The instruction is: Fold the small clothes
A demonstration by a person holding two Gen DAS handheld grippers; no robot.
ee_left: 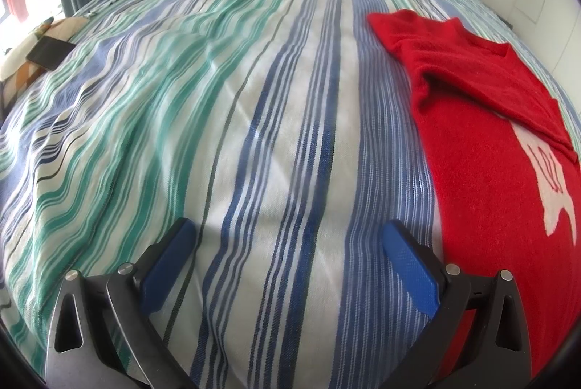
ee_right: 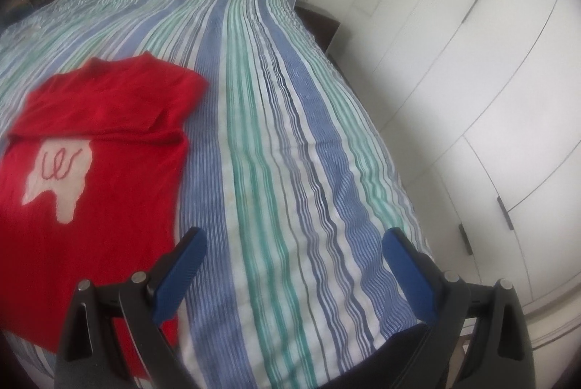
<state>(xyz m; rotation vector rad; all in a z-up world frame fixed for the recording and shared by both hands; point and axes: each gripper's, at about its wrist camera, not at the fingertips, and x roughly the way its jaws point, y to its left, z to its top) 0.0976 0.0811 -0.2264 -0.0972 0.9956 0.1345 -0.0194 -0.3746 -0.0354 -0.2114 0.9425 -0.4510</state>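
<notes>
On striped bedspread (ee_left: 254, 135), one red sweater (ee_left: 483, 142), two gaping grippers, empty

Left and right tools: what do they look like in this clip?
The two match. The left tool has two blue, finely textured finger pads on black curved arms with triangular cutouts and round silver pivot pins. The right tool shows the same blue pads, black frame and silver pins. No cables, markings or sleeves are visible.

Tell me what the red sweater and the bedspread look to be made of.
Red sweater: apparently knitted wool or acrylic, matte and fuzzy, with a white motif knitted in. Striped bedspread: seemingly woven cotton, matte, fine thread lines showing, softly creased.
</notes>
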